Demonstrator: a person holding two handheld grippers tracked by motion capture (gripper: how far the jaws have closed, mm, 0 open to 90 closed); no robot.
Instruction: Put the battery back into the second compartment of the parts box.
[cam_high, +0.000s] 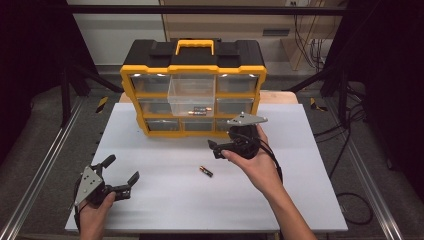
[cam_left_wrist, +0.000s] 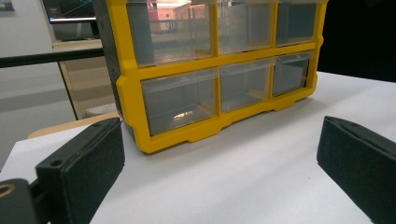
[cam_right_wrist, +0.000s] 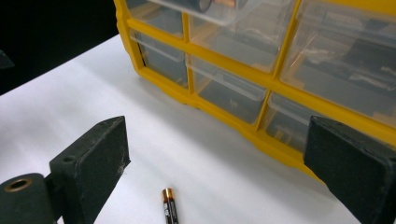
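The left gripper (cam_high: 119, 176) is held spread and empty near the white table's (cam_high: 160, 210) front-left corner. The right gripper (cam_right_wrist: 219, 172), jaws wide, is aimed at 1 small black-and-copper battery (cam_high: 206, 171); beyond, the yellow-framed organiser's (cam_high: 145, 127) clear pulled-out drawer (cam_high: 191, 92) holds 2 more, likely its destination.

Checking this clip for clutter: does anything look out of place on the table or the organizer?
One battery lies loose on the white table, apart from the yellow organizer. The organizer's top middle drawer is pulled out, with batteries inside. Nothing looks damaged.
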